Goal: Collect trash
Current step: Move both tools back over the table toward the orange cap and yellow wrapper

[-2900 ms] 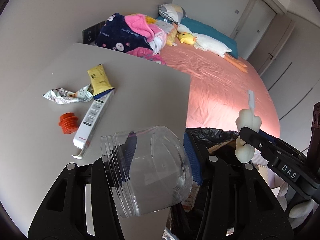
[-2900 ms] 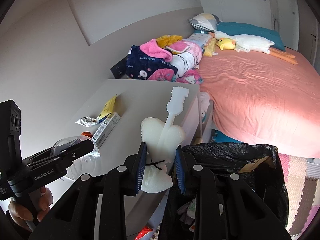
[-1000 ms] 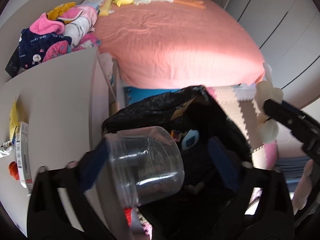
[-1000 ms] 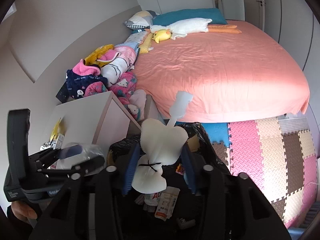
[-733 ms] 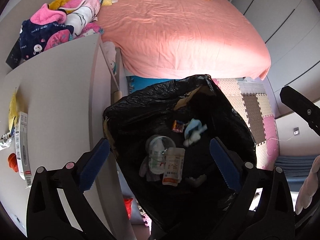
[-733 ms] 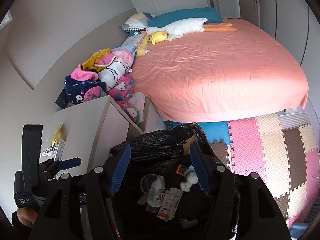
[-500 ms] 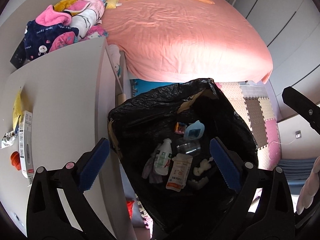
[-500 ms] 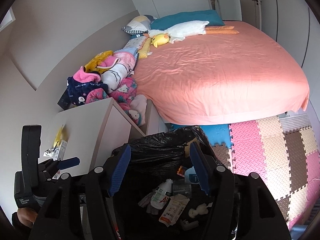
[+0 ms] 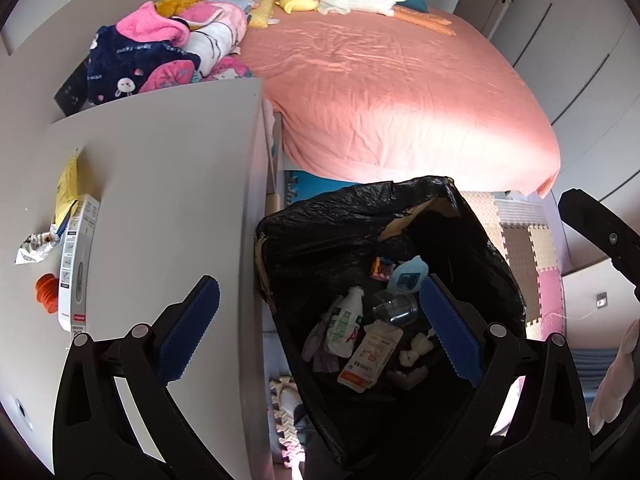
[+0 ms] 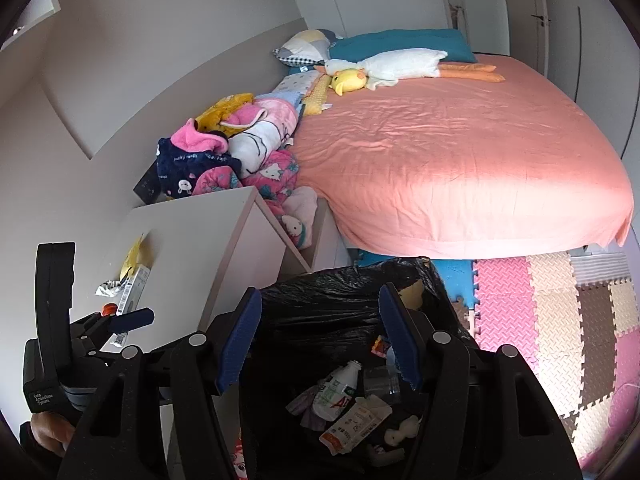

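A bin lined with a black bag (image 9: pixel 360 216) stands beside the white cabinet (image 9: pixel 168 184). Inside lie the clear plastic jar (image 9: pixel 394 307), a white foam piece (image 9: pixel 416 350), a milk bottle (image 9: pixel 344 320) and a flat pouch (image 9: pixel 370 356). My left gripper (image 9: pixel 320 336) is open and empty above the bin. My right gripper (image 10: pixel 320 340) is open and empty above the bin (image 10: pixel 340 300) too. On the cabinet top lie a long white box (image 9: pixel 74 264), a yellow packet (image 9: pixel 66 188), a silver wrapper (image 9: pixel 34 246) and an orange cap (image 9: pixel 46 294).
A bed with a salmon sheet (image 9: pixel 400 92) lies behind the bin. Folded clothes (image 9: pixel 160 52) are piled at the cabinet's far end. Coloured foam floor mats (image 10: pixel 560 320) cover the floor to the right. Wardrobe doors (image 9: pixel 580 40) stand beyond the bed.
Both grippers moved from the cabinet to above the bin and opened. The clear jar and the white foam piece dropped into the bag. Both grippers have since risen slightly.
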A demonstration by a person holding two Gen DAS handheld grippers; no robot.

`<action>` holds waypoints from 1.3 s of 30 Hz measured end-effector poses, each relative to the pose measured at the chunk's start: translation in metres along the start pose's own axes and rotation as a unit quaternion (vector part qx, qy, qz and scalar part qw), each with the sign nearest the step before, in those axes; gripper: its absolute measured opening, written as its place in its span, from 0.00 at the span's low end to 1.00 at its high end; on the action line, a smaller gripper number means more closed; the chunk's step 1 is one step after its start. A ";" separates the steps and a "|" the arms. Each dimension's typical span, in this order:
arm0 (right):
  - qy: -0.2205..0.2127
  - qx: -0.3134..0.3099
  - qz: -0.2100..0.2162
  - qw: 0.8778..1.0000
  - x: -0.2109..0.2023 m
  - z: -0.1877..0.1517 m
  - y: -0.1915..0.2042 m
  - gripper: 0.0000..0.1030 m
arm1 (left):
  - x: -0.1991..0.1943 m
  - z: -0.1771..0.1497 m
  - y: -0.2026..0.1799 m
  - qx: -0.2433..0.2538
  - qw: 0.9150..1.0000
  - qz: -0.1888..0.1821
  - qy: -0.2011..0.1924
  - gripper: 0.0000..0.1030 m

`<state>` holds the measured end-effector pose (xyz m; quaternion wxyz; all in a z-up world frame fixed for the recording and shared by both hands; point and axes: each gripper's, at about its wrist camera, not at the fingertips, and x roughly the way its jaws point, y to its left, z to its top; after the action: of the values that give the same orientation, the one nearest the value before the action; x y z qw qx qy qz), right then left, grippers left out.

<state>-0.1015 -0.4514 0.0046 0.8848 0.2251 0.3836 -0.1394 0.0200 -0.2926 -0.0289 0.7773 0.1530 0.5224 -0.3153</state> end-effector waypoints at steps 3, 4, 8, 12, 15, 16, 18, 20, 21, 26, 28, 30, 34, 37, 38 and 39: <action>0.006 -0.016 0.009 1.000 0.006 -0.001 0.014 0.61 | -0.005 -0.005 0.015 -0.015 1.000 0.008 -0.007 0.94; 0.009 -0.021 0.012 1.000 0.008 -0.001 0.019 0.61 | -0.007 -0.006 0.020 -0.021 1.000 0.010 -0.008 0.94; 0.018 -0.036 0.024 0.999 0.017 -0.003 0.038 0.61 | -0.012 -0.014 0.042 -0.046 0.999 0.021 -0.011 0.94; 0.026 -0.051 0.035 0.998 0.026 -0.005 0.057 0.61 | -0.016 -0.023 0.065 -0.071 0.997 0.031 -0.012 0.94; 0.031 -0.062 0.042 0.997 0.031 -0.008 0.072 0.61 | -0.019 -0.031 0.082 -0.088 0.995 0.038 -0.012 0.94; 0.032 -0.066 0.045 0.996 0.034 -0.009 0.076 0.61 | -0.020 -0.033 0.087 -0.093 0.995 0.040 -0.012 0.94; 0.035 -0.073 0.050 0.995 0.038 -0.011 0.087 0.61 | -0.022 -0.038 0.098 -0.103 0.994 0.046 -0.013 0.94; 0.038 -0.080 0.056 0.994 0.042 -0.012 0.098 0.61 | -0.024 -0.042 0.109 -0.114 0.992 0.050 -0.013 0.94; 0.040 -0.083 0.060 0.994 0.044 -0.013 0.103 0.61 | -0.025 -0.045 0.115 -0.119 0.991 0.052 -0.013 0.94; 0.045 -0.098 0.075 0.991 0.053 -0.012 0.127 0.61 | -0.029 -0.056 0.141 -0.142 0.988 0.062 -0.014 0.94; 0.045 -0.105 0.081 0.990 0.056 -0.012 0.137 0.61 | -0.032 -0.061 0.151 -0.152 0.986 0.065 -0.018 0.94; 0.044 -0.113 0.088 0.989 0.060 -0.012 0.146 0.61 | -0.034 -0.064 0.161 -0.164 0.984 0.067 -0.022 0.94; 0.046 -0.128 0.099 0.986 0.070 -0.011 0.165 0.61 | -0.035 -0.070 0.180 -0.185 0.979 0.073 -0.031 0.94; 0.050 -0.139 0.104 0.984 0.078 -0.010 0.178 0.61 | -0.034 -0.074 0.194 -0.198 0.977 0.078 -0.032 0.94; 0.052 -0.141 0.107 0.983 0.081 -0.009 0.182 0.61 | -0.033 -0.075 0.198 -0.202 0.976 0.079 -0.031 0.94; 0.054 -0.143 0.110 0.982 0.084 -0.009 0.185 0.61 | -0.032 -0.076 0.203 -0.207 0.974 0.081 -0.029 0.94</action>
<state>0.0268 -0.2943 -0.0093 0.8957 0.1439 0.4198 0.0271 0.0890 -0.0856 -0.0494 0.8300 0.0209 0.5394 -0.1404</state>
